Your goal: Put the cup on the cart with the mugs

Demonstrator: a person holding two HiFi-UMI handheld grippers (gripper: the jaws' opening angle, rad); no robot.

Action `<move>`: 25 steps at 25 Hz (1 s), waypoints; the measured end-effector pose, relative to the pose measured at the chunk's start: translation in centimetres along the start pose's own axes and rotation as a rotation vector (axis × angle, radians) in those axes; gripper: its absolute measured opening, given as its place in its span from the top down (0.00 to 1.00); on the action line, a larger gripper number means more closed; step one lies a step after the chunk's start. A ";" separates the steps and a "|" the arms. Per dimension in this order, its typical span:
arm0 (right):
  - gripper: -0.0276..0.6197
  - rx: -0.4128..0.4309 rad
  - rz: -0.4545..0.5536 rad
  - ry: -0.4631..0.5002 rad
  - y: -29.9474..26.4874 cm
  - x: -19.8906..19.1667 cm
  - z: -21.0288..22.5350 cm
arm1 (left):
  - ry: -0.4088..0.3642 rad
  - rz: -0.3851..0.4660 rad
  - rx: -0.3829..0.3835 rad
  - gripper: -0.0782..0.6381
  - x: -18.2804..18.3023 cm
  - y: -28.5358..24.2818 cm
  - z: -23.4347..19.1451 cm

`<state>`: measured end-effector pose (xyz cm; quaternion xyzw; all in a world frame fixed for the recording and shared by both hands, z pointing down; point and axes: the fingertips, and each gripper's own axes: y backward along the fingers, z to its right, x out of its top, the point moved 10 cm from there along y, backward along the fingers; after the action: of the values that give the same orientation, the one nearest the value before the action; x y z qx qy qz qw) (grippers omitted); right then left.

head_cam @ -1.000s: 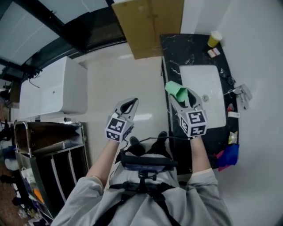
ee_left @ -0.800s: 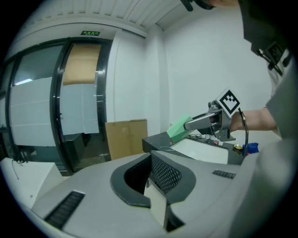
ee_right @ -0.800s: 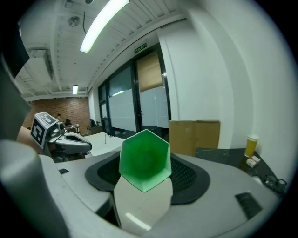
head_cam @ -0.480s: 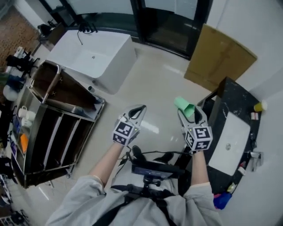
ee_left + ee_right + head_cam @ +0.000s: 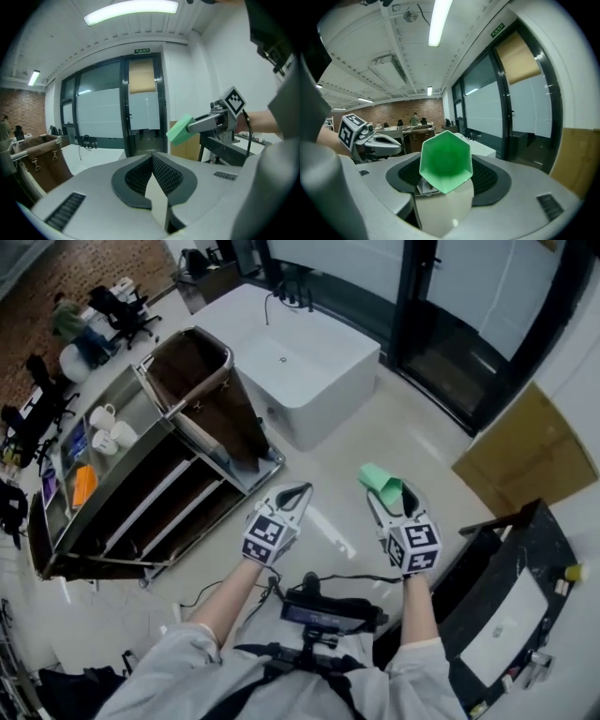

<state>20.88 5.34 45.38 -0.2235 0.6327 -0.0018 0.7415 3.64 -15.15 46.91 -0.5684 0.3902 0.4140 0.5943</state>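
A green hexagonal cup (image 5: 381,483) sticks out forward from my right gripper (image 5: 391,498), which is shut on it; in the right gripper view the cup (image 5: 446,162) shows its open mouth between the jaws. My left gripper (image 5: 290,496) hangs beside it over the floor, shut and empty, its pads (image 5: 153,174) meeting. The steel cart (image 5: 141,486) stands to the left and ahead, with white mugs (image 5: 104,428) on its top shelf. From the left gripper view the cup (image 5: 179,129) and right gripper appear at right.
A brown leather bin (image 5: 202,393) hangs at the cart's near end. A white bathtub (image 5: 305,367) stands beyond it by dark glass doors (image 5: 469,343). A black counter with a sink (image 5: 511,615) is at the lower right, a cardboard sheet (image 5: 525,454) beside it.
The view has swung left, away from the black sink counter and toward the cart. Both grippers keep the same pose, the cup still held in the right one.
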 end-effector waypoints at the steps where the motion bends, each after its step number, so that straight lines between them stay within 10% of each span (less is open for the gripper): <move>1: 0.48 0.030 -0.001 0.009 -1.6 0.4 -1.1 | 0.007 0.000 0.027 0.88 -0.4 1.0 -1.4; 25: 0.48 0.818 -0.083 0.320 -27.3 11.0 -19.8 | 0.286 0.007 0.771 0.88 -4.4 16.9 -16.3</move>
<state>12.14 -28.91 42.24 0.0665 0.6771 -0.3164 0.6610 -13.62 -31.48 44.28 -0.3546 0.5972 0.1565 0.7022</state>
